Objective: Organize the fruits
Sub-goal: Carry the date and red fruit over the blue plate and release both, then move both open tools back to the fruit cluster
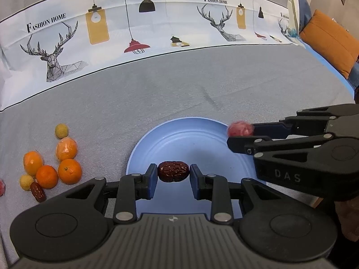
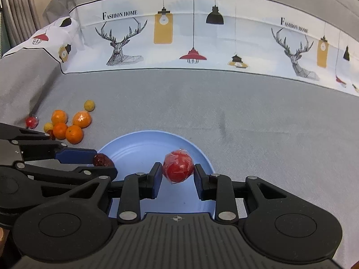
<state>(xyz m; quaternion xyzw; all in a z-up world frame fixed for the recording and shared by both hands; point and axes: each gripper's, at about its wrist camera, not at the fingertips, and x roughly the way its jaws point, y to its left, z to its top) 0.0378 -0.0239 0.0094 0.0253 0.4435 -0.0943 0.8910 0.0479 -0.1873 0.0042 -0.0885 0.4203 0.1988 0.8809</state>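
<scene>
Left tongs [image 1: 173, 172]: pads partly apart, clamped on a dark red jujube [image 1: 173, 171] end to end, held over the near part of the blue plate [image 1: 190, 139]. Right tongs [image 2: 178, 173]: similar gap, both pads against a red wrapped fruit [image 2: 178, 165], held over the plate's right side. In the left wrist view the right tongs come in from the right, with the red fruit at the plate's rim; "DAS" is readable on their body.

Remaining fruit sits in a cluster on the grey tabletop [image 1: 179, 94], left of the plate: four oranges [image 1: 69, 171], two small yellow fruits [image 1: 61, 131], a second jujube [image 1: 38, 191] and another red wrapped fruit [image 2: 31, 122].

The printed cloth panel [image 1: 143, 22] behind shows deer heads and hanging lamps, with "FASHION HOME" repeated.
</scene>
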